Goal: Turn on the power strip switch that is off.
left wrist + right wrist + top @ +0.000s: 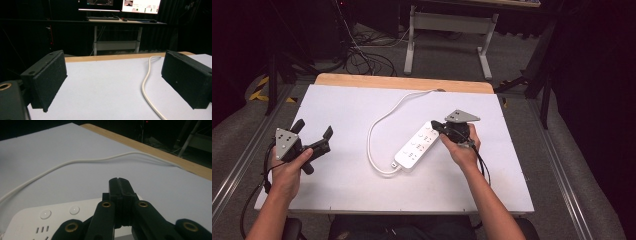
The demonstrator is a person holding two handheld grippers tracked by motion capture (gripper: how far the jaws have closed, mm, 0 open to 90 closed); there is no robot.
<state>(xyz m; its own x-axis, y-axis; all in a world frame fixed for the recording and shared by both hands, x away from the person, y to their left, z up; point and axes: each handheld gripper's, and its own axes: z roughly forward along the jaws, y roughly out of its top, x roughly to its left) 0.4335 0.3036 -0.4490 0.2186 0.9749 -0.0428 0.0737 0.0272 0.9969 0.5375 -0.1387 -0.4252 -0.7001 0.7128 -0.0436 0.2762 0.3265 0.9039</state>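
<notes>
The right gripper [439, 127] has its two black jaws pressed flat together with nothing between them, their tips resting over the far end of a white power strip [418, 145]. The strip lies at a slant near the middle of a white table [347, 190]. Its white cord [379, 120] leaves the strip's near end, loops out to the strip's left, then curves away to the table's far wooden edge [402, 81]. Well to the left of the strip, the left gripper [314, 131] is held with its jaws spread wide apart, holding nothing.
</notes>
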